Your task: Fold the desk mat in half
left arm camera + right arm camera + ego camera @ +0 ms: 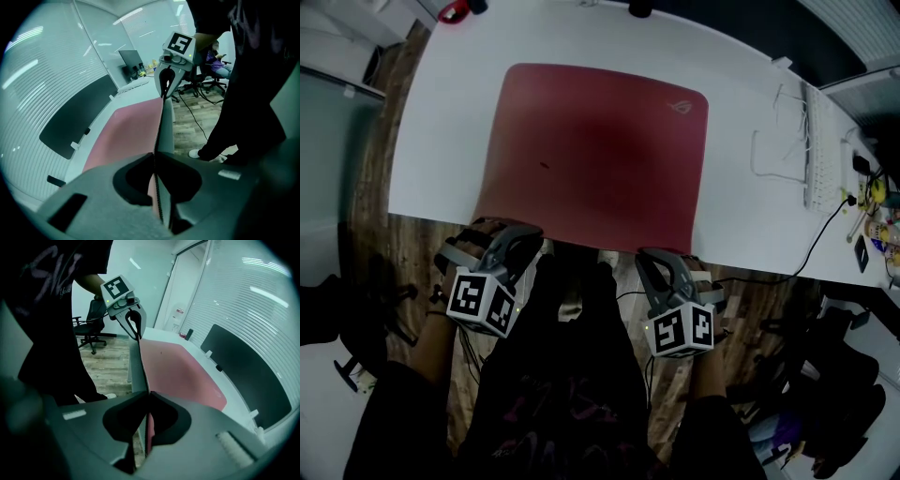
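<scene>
**Jaws clenched at both near corners**

Jaws of our left gripper are pressed together on the desk mat – its thin near edge comes straight out from between them, red face on the outer side. Our right gripper has the same bite: jaws closed on that edge at the other near corner. From one pair of jaws to the other, the edge runs in a straight line. Just behind each pair sits a marker cube, and below them lies the wooden floor.

Ahead of the jaws, the mat spreads away from us over the white table, unfolded, its near edge level with the table's near edge. A small logo marks the far corner on the right gripper's side. Further out on that side, well apart from the mat, a black cable trails over the table's edge. Beyond the table's far side we see a dark panel against a blind-covered wall. Off past each opposite gripper – on the floor – stands an office chair.
</scene>
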